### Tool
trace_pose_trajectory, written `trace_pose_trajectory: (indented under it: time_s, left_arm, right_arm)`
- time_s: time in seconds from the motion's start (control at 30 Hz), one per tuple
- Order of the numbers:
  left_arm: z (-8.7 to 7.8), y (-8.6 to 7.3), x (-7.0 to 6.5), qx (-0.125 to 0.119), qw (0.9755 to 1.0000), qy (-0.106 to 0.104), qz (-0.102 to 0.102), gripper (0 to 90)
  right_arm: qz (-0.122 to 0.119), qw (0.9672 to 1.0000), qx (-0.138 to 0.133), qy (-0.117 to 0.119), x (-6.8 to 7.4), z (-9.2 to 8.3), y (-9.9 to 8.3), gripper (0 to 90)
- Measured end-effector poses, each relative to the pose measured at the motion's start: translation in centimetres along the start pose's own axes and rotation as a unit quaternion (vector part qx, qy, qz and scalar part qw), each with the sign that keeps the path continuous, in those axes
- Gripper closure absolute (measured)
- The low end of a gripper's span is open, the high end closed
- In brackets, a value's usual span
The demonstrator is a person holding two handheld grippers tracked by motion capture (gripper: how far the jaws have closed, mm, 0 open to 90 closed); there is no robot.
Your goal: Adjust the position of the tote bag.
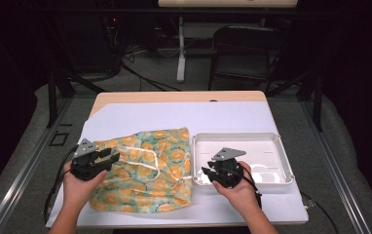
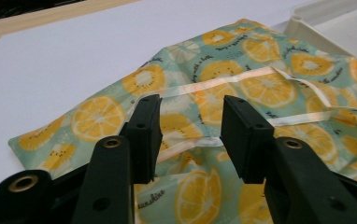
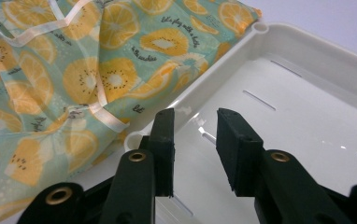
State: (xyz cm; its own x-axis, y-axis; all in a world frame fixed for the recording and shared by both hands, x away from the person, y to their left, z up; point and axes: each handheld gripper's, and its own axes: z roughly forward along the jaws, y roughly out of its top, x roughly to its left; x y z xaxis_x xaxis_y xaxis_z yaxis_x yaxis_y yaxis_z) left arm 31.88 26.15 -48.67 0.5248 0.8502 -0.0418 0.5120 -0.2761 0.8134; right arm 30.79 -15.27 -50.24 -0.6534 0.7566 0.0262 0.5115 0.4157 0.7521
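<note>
fruit-print cloth (image 1: 145, 168) | left gripper (image 1: 107, 157) over it, jaws apart, empty | right gripper (image 1: 208, 171) over white tray (image 1: 271, 141), jaws apart, empty

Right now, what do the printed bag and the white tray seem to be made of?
The printed bag looks like thin woven cloth with a matte finish: it creases softly, lies limp, and has a pale ribbon across it. The white tray looks like moulded plastic with a glossy finish: it shows bright reflections, rounded rims and moulded slots. Neither can be confirmed by look alone.
</note>
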Motion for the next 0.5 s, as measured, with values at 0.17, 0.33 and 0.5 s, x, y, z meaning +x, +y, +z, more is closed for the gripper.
trace_pose_trajectory:
  time_s: [0.17,0.33,0.5]
  left_arm:
    - [-0.5,-0.1,-0.4,-0.004,1.0,0.003,0.001,53.3]
    - [-1.0,-0.6,-0.9,0.001,0.9995,0.026,0.015,54.5]
    - [-1.5,-1.0,-1.8,0.001,0.9996,0.029,0.007,58.4]
  right_arm:
    - [-0.011,0.9999,-0.002,0.011,0.5,0.2,0.5,65.5]
    - [-0.036,0.9989,-0.023,0.018,1.4,0.5,1.5,58.9]
    - [-0.047,0.9981,-0.026,0.029,2.0,0.9,2.1,59.2]
